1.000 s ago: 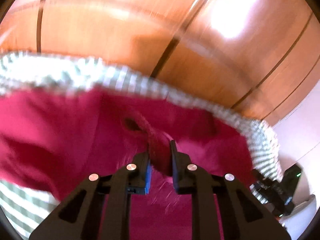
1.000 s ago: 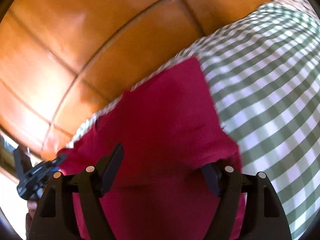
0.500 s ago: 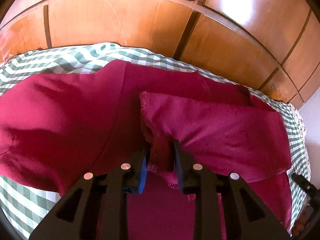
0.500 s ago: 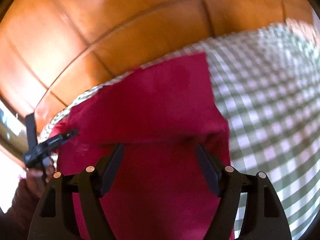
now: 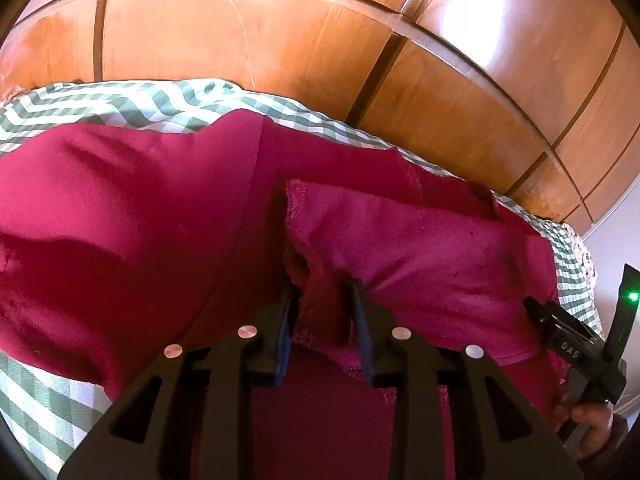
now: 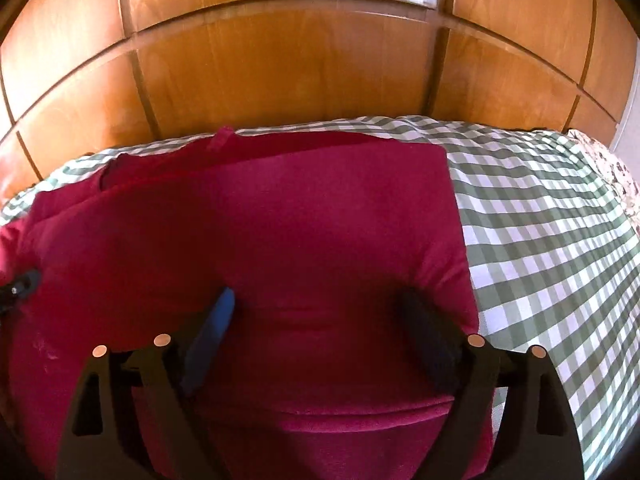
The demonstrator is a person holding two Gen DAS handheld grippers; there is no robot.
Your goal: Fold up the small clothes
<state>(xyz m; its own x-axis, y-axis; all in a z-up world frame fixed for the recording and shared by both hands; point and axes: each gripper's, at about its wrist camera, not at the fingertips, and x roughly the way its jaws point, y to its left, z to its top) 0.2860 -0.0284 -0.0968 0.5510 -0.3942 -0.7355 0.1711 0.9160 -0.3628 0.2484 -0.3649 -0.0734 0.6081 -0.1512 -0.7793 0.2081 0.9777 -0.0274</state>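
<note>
Both left claw (image 5: pixel 322 292), right claw (image 6: pixel 320 304) widening astride red garment (image 5: pixel 120 220); checked cover (image 6: pixel 540 240), wood panels (image 6: pixel 280 72).

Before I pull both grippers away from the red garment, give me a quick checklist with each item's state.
1. Folded flap of the red garment lies flat over the lower layer: ok.
2. Left gripper clear of cloth: not ok; its jaws have just been opening, but a bunched edge sits between them.
3. Right gripper released: ok; jaws have just opened wide, nothing pinched.
4. Garment's right edge straight on the checked sheet: ok.
5. Far sleeve area tidy: cannot tell.
</note>
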